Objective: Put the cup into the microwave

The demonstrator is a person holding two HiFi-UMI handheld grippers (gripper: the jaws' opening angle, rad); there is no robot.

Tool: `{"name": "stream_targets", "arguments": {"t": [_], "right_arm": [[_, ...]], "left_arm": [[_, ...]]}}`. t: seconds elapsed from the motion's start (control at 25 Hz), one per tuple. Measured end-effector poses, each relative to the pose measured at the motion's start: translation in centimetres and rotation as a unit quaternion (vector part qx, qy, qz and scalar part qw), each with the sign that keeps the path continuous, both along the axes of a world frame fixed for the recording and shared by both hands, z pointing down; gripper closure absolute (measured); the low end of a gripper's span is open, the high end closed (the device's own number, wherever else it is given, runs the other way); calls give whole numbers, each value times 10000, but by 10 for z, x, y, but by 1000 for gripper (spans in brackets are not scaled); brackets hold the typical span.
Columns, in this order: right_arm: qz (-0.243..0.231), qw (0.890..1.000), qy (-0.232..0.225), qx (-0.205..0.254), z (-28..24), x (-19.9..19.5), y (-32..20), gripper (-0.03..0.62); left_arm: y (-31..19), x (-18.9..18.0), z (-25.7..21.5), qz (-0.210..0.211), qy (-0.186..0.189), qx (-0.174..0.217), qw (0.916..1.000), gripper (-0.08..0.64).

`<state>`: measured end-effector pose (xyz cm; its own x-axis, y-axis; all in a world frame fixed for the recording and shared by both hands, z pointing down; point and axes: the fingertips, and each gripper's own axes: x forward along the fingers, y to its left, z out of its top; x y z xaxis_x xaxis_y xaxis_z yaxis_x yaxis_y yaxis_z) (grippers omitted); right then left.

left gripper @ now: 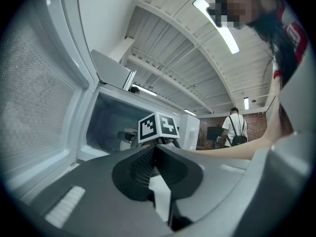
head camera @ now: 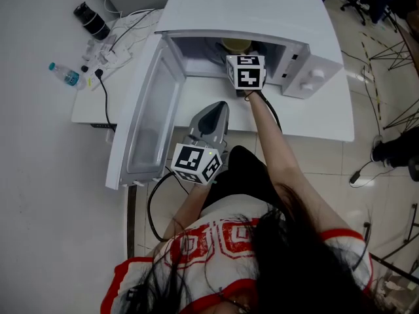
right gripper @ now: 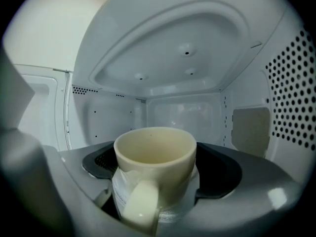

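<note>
The right claw (right gripper: 157, 191) is clamped on the cream mug (right gripper: 154, 157), held inside the microwave (head camera: 242, 8) cavity. The left claw (left gripper: 156, 154), closed and empty, hangs before the microwave. Next, I think: set the mug down, then release.

Cream cup (right gripper: 155, 169) upright, inside open white microwave (head camera: 262, 18)

The right arm (head camera: 275, 149) reaches forward, and the right gripper (right gripper: 157, 174) has its fingers (right gripper: 222, 172) clamped on the cup (right gripper: 155, 154). The left gripper (left gripper: 154, 154) is held low by the body, fingers together with nothing between them.
</note>
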<state>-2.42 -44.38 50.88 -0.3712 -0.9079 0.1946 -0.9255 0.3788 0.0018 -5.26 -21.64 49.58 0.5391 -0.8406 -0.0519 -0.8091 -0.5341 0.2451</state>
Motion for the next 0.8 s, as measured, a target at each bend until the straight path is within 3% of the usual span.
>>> {"name": "stream_targets", "arguments": {"t": [0.44,0.8], "right_arm": [[35,10000,-45,-34,-3,7,28,123],[-86,9997,-132,-192,-6,5,58,123]], "left_arm": [[7,6,-14,72,-4,26,10000,561],[8,-10,-37,-218,14,28,9998,561]]}}
